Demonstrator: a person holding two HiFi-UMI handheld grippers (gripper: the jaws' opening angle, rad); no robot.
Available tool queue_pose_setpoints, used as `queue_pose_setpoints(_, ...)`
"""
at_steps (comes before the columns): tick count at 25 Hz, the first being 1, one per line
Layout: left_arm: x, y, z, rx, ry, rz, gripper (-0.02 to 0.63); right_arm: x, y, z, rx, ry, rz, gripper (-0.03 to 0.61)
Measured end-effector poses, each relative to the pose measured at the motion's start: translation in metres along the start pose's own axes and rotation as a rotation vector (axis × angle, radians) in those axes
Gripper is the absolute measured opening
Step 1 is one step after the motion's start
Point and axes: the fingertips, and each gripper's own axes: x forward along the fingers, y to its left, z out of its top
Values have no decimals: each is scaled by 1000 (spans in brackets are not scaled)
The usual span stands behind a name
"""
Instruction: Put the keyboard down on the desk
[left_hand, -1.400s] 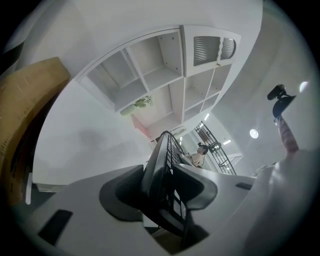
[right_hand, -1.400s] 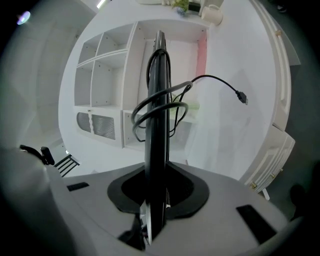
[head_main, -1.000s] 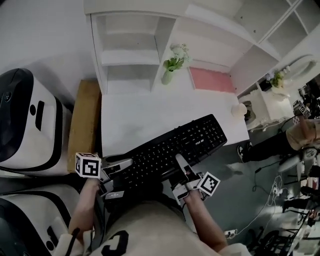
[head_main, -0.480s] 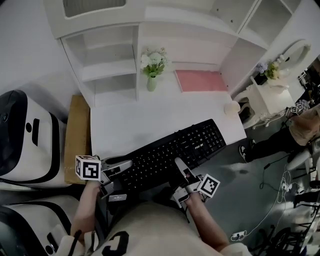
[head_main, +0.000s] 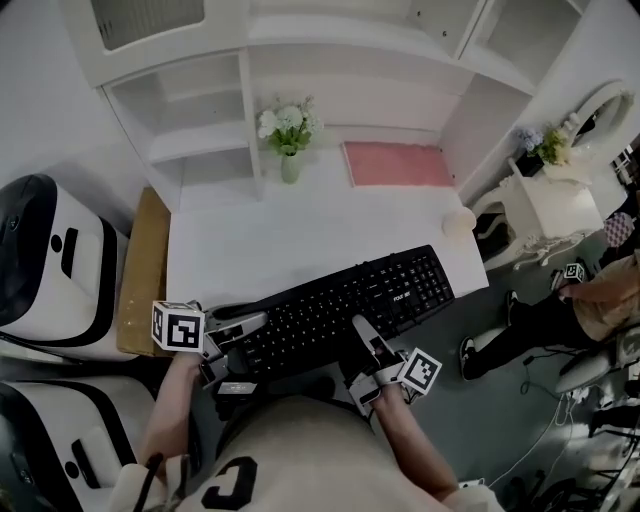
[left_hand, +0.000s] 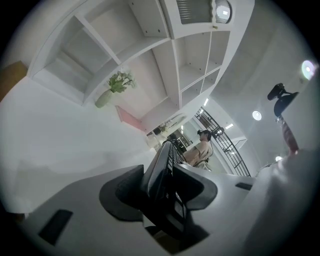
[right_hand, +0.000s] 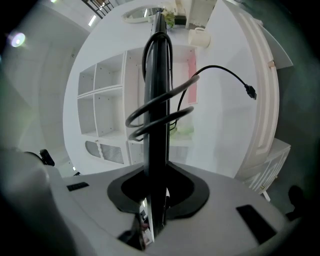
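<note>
A black keyboard (head_main: 340, 310) hangs tilted over the near edge of the white desk (head_main: 300, 225), its right end past the desk's corner. My left gripper (head_main: 228, 345) is shut on the keyboard's left near edge (left_hand: 162, 167). On the near edge right of the middle my right gripper (head_main: 362, 345) is shut too. In the right gripper view the keyboard (right_hand: 156, 100) shows edge-on between the jaws, with its black cable (right_hand: 200, 82) coiled round it and the plug hanging free.
A vase of flowers (head_main: 287, 135) and a pink mat (head_main: 397, 165) lie at the desk's back under white shelves (head_main: 210, 110). A white cup (head_main: 459, 222) sits at the right edge. A wooden board (head_main: 140, 270) and white-and-black machines (head_main: 45, 270) stand left. A person (head_main: 590, 290) stands right.
The view has shifted, so the desk and shelves sit lower in the head view. The keyboard has moved slightly forward over the desk; both grippers keep their hold.
</note>
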Motion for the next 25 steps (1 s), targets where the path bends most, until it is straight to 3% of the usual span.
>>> queue_pose_setpoints(7,13,-8,10,11,-93,75,190,-9,-6,19,90,-14,-23,84)
queue_pose_setpoints(12,16,-11,10,35,-125,129,198,-7,-5,23,93,-5,-13,84)
queue_pose_setpoints(17,10,-12,8,24,-180,199,250,-7,-6,31,100,20,9,83)
queue_pose_setpoints(21,-3,-8,7,-5,-225,227,253,-3,-11,30,119,21,9,83)
queue_pose_setpoints(25,-14,1,-1,-13,-217,228,253,-1,-14,23,113,4,2,83)
